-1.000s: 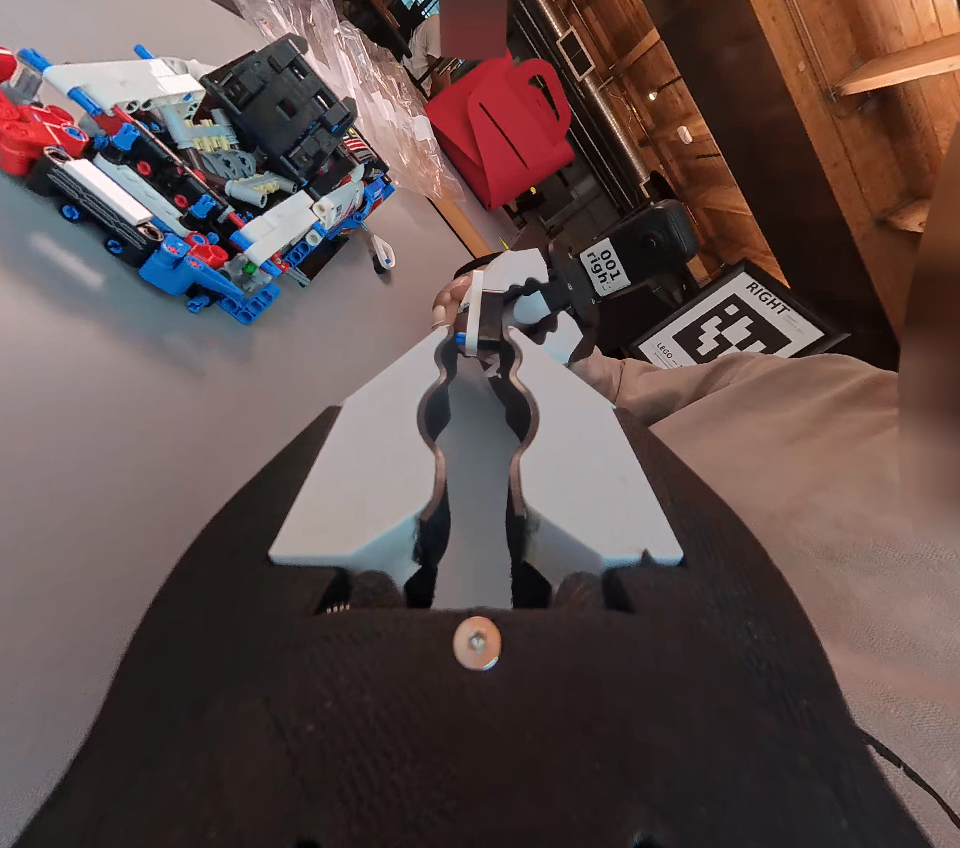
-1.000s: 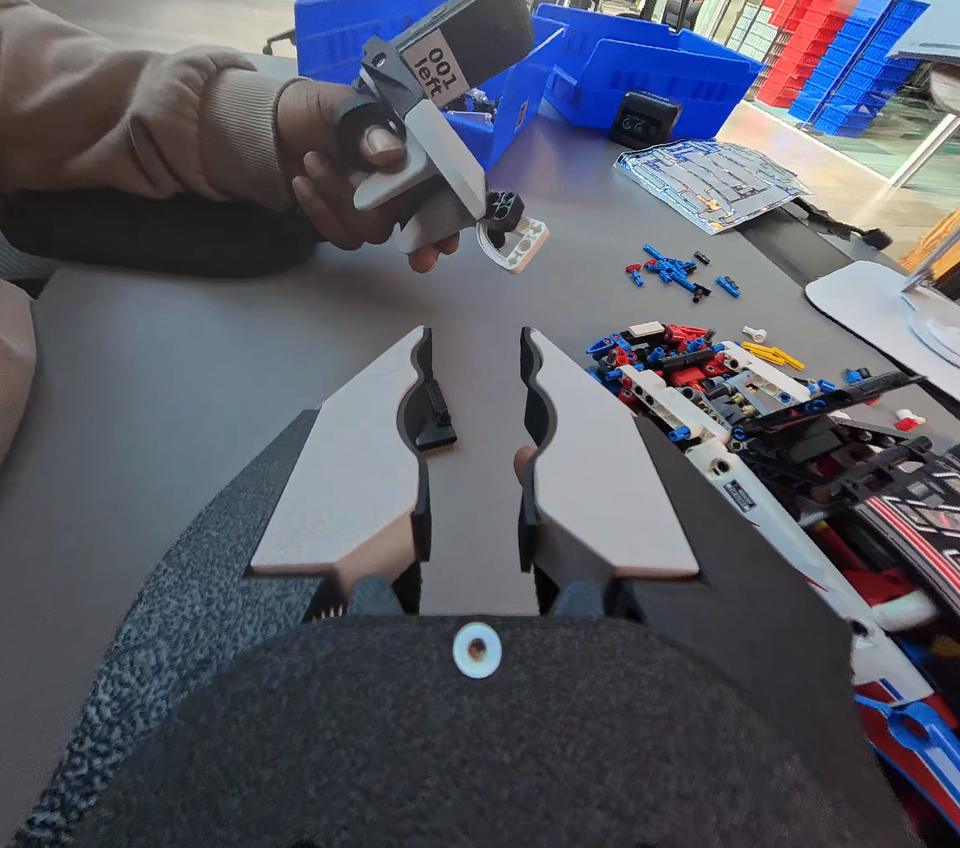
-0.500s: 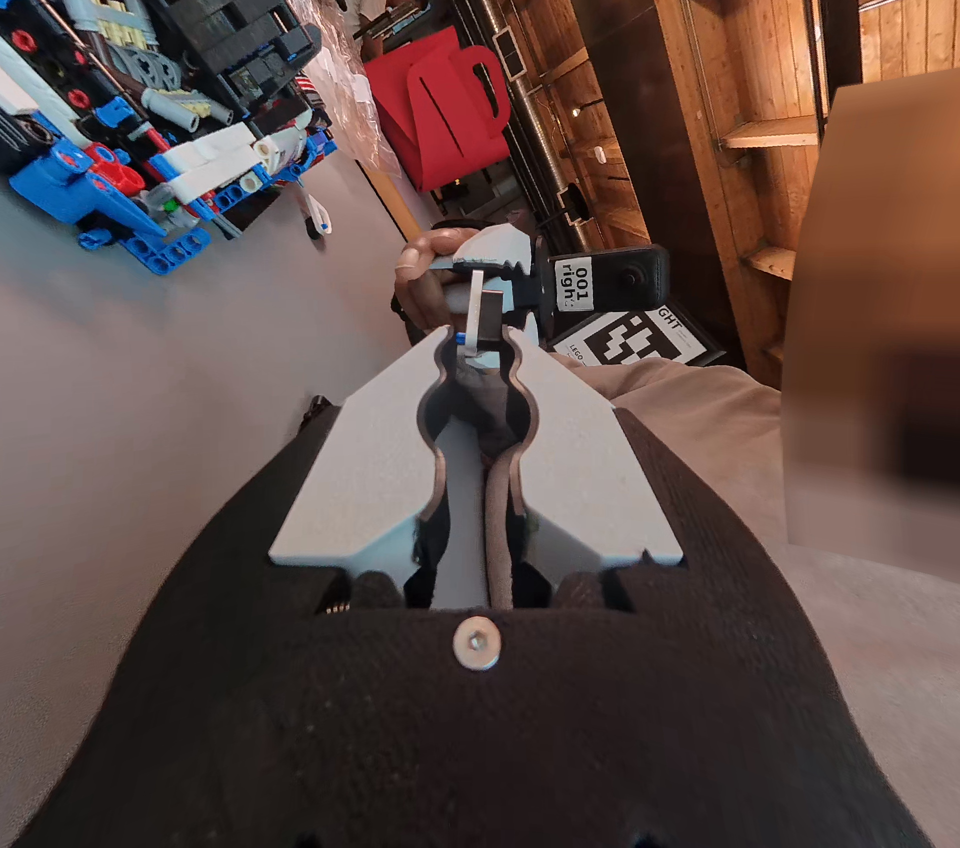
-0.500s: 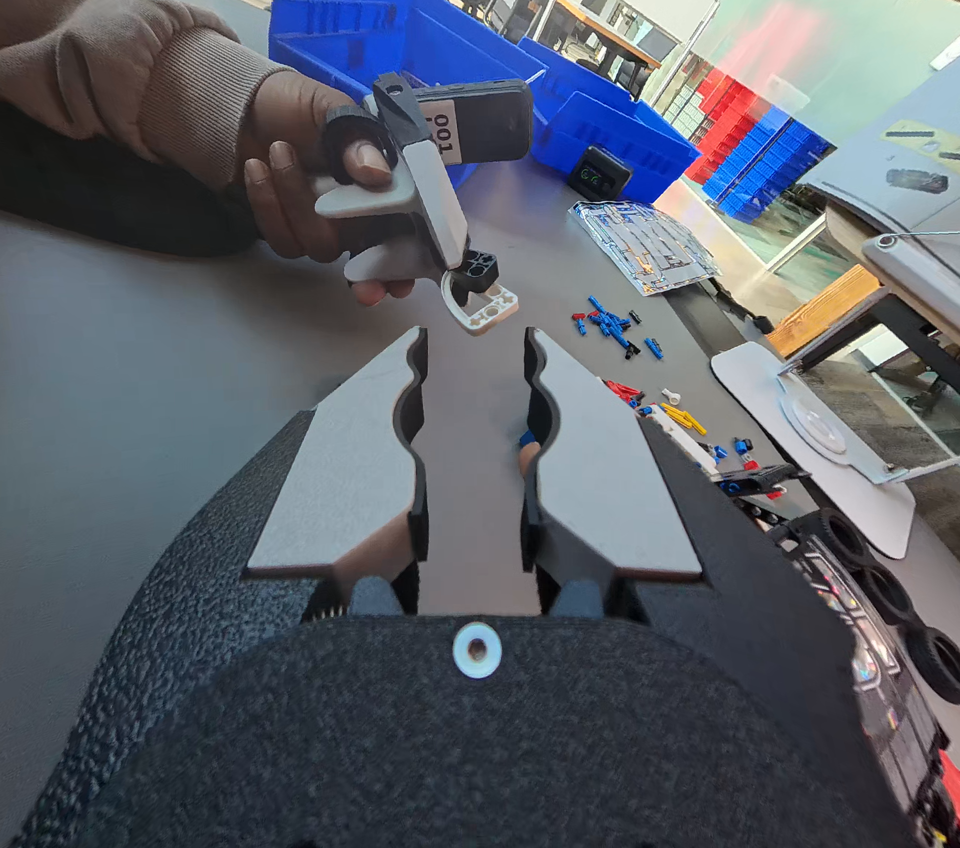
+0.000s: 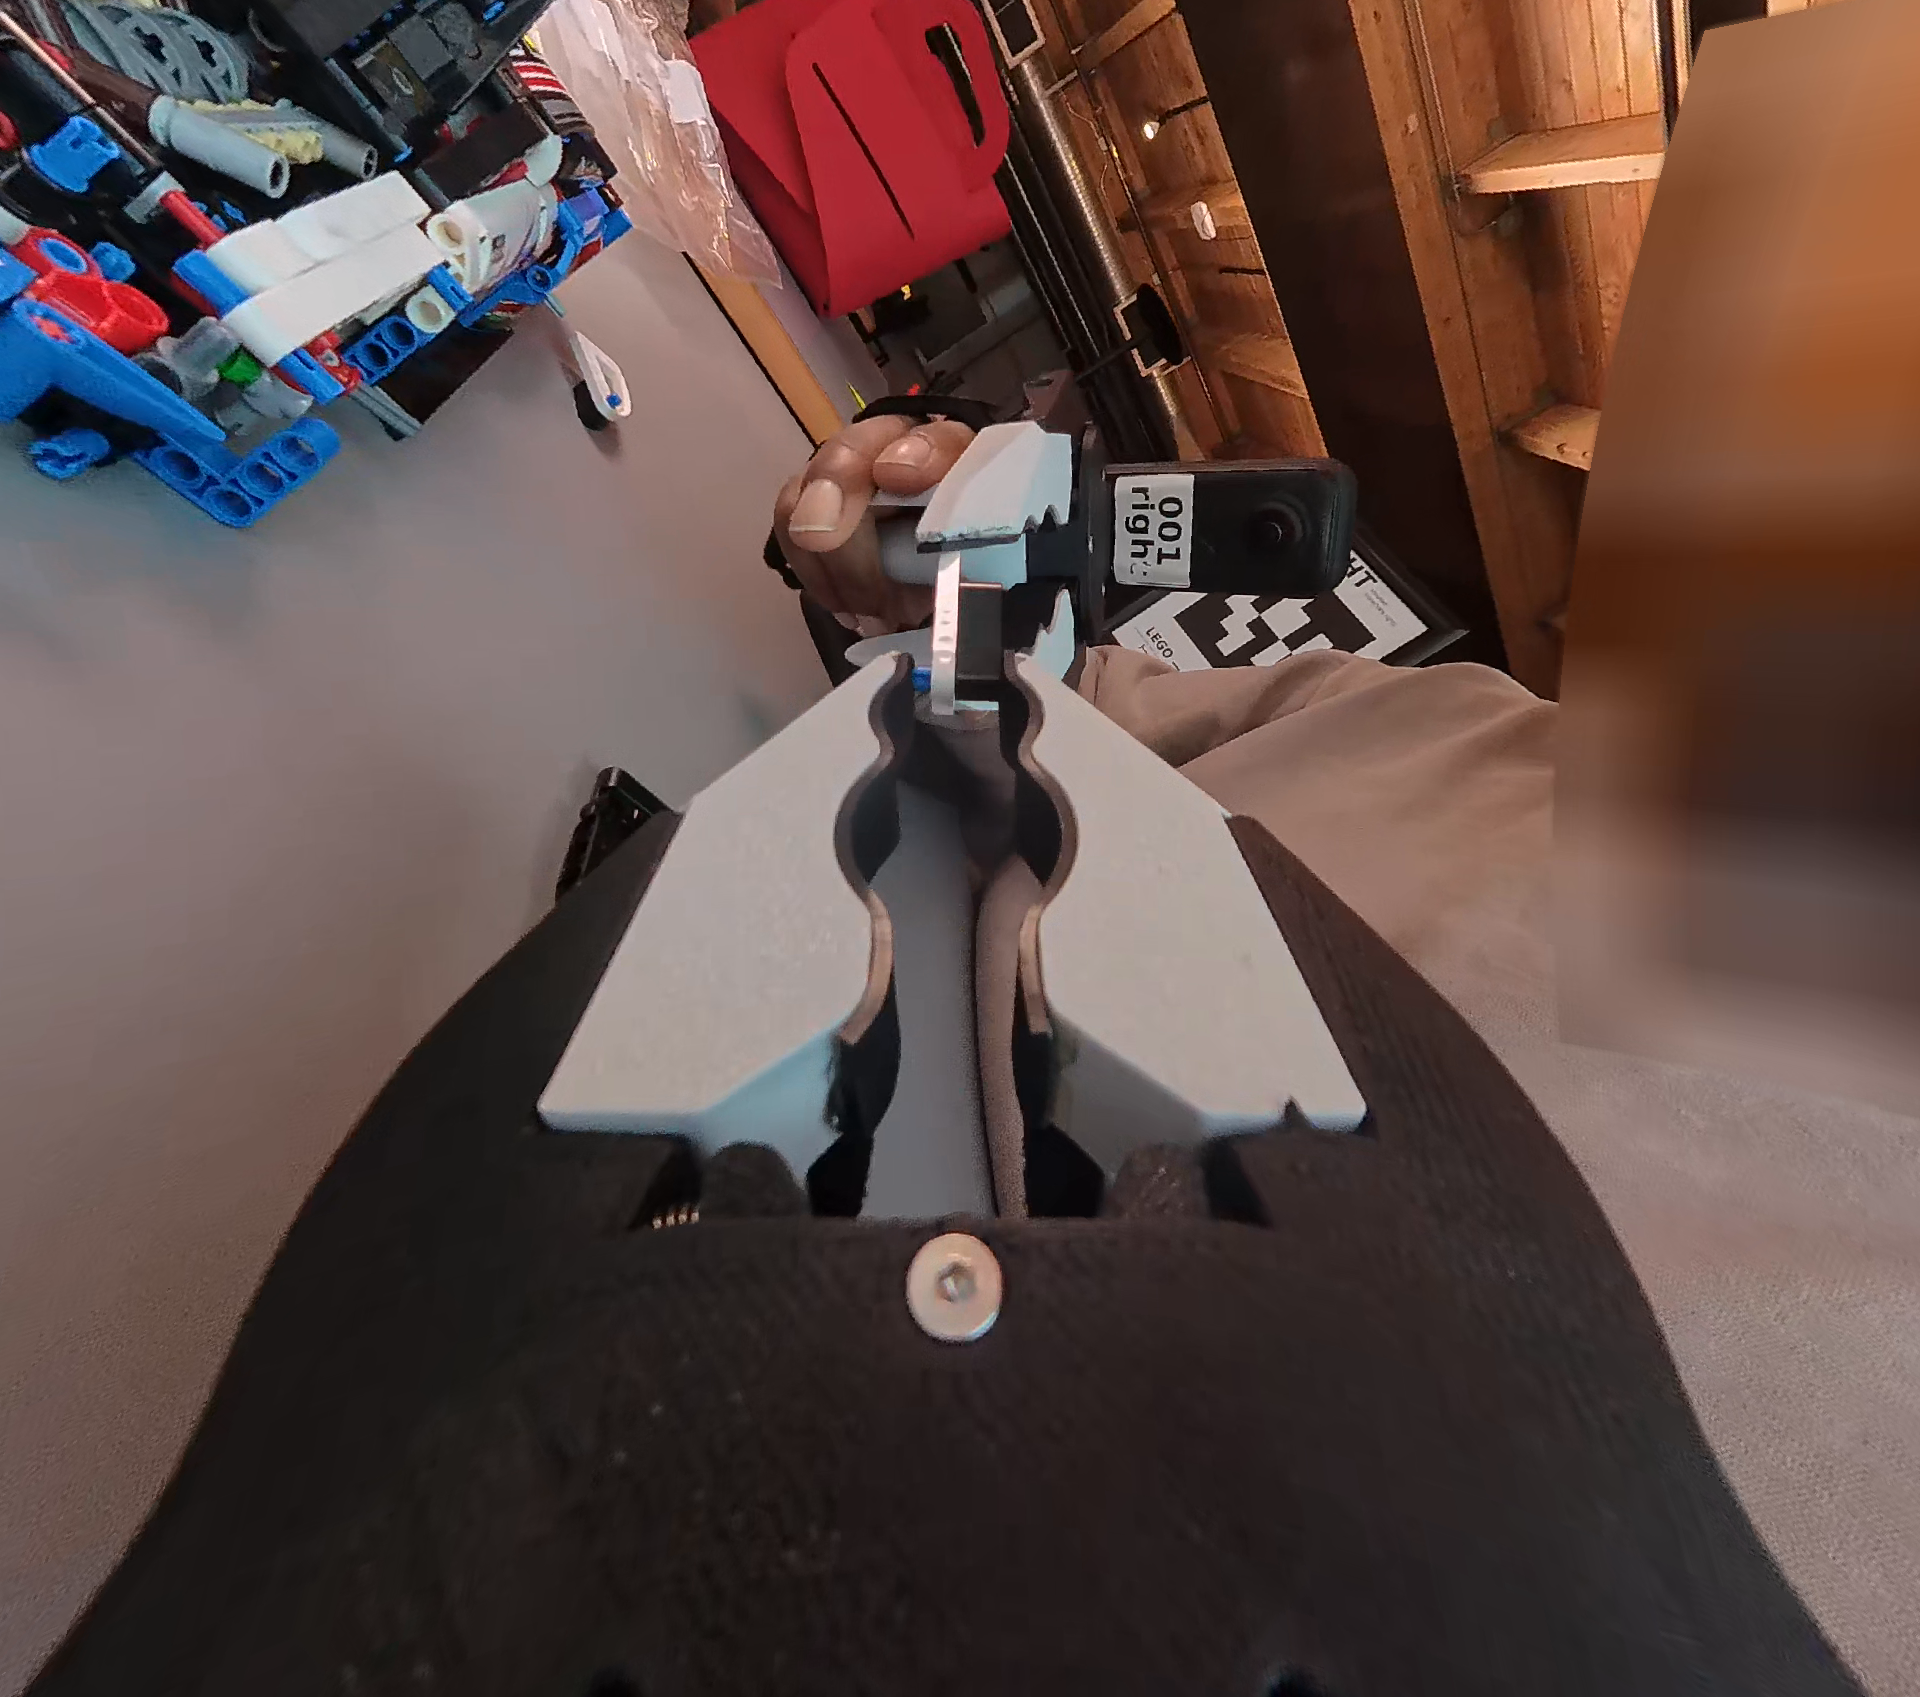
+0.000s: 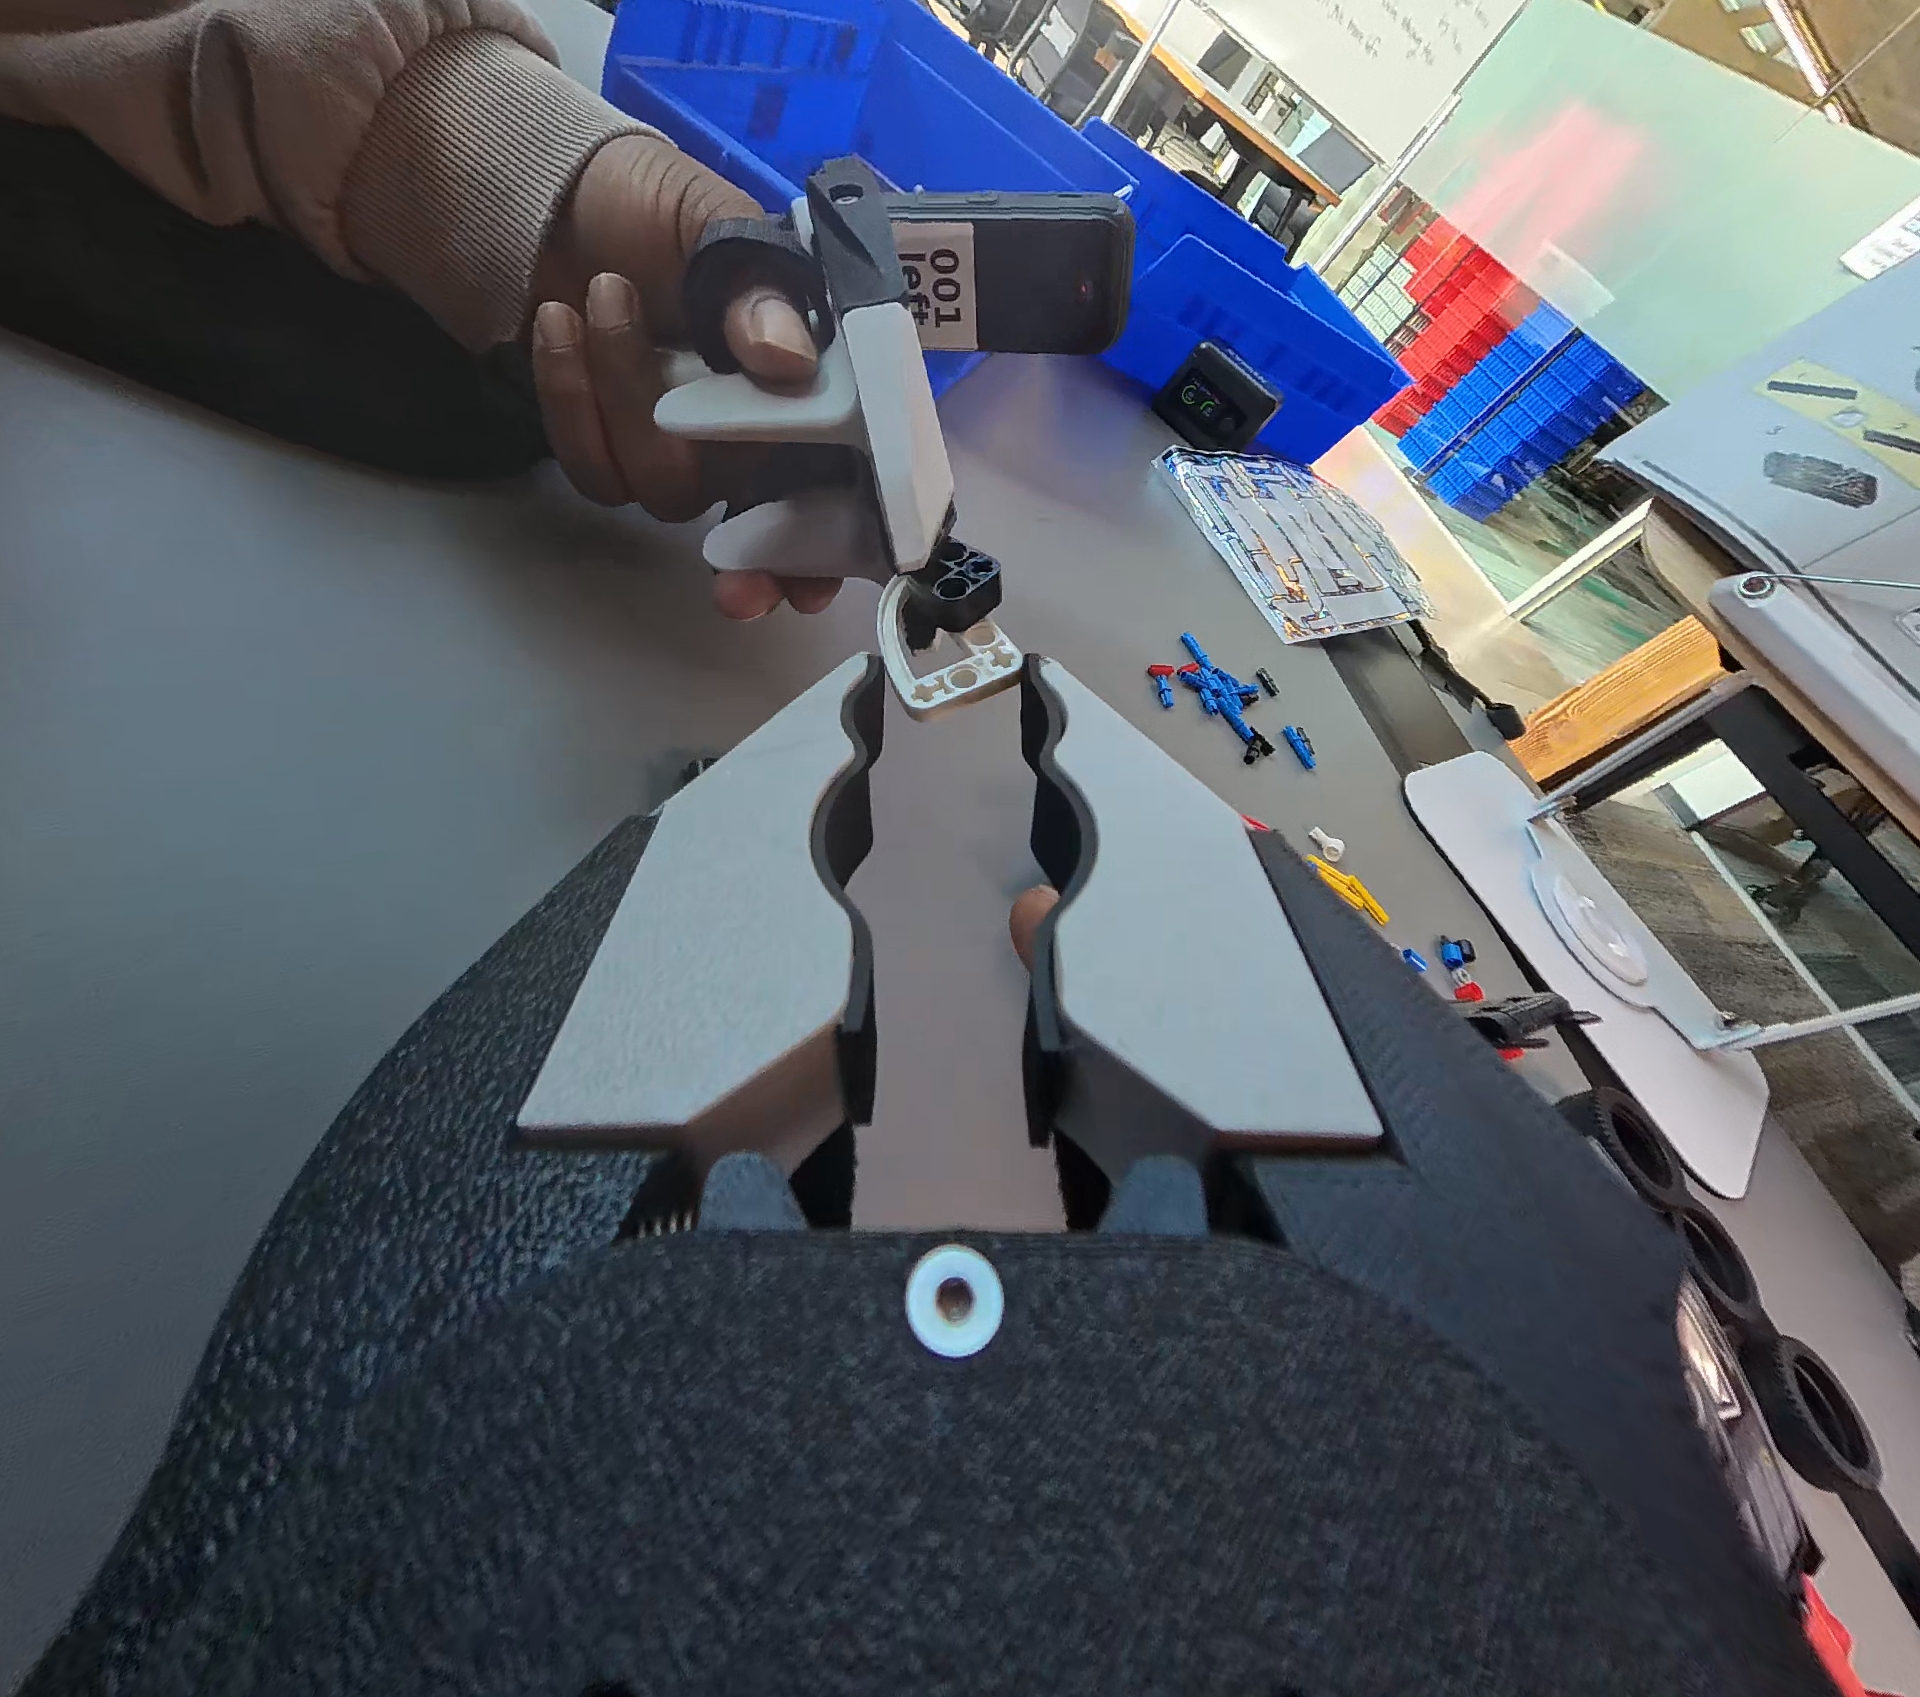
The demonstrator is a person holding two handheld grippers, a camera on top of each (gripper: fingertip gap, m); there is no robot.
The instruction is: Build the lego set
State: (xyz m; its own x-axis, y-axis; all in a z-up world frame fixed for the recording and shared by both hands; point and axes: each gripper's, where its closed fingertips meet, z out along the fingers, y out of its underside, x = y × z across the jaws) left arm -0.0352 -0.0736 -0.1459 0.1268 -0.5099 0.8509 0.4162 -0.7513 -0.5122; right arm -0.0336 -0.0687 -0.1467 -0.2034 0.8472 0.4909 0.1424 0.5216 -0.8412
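- Partly built lego car point(image 5: 260, 172): at 10 o'clock in your left wrist view, resting on the grey counter point(image 5: 312, 764); black, white, blue and red parts, with clear plastic bags point(image 5: 644, 89) just beyond it.
- Your left tool point(image 5: 951, 691): narrowly parted, clamped at the tips on a small sub-assembly, a white curved frame piece point(image 5: 943, 639) with a black connector block point(image 5: 977, 634) fixed to it. In your right wrist view that same tool point(image 6: 920, 582) sits at 12 o'clock, pointing down, with the black block point(image 6: 961, 582) at its tips and the white frame point(image 6: 951, 671) hanging below.
- Your left hand point(image 6: 644, 369): wrapped round the left tool's handle, tan sleeve point(image 6: 260, 37) behind it at 10 o'clock.
- Your right tool point(image 6: 954, 681): spread wide, gripping nothing; the white frame lies between its tips, whether touching them you cannot tell. From the left wrist view it point(image 5: 997, 525) shows at 12 o'clock, just past the held piece.
- Blue storage bins point(image 6: 883, 78): at 12 o'clock on the counter's far edge.
- Instruction sheet point(image 6: 1288, 546): at 2 o'clock, flat on the counter.
- Loose blue, red and black pins point(image 6: 1226, 697): scattered near the sheet, at 2 o'clock.
- Yellow pins point(image 6: 1345, 889) and a small white piece point(image 6: 1325, 839): at 3 o'clock.
- Black tyres point(image 6: 1714, 1273): in a row at 4 o'clock.
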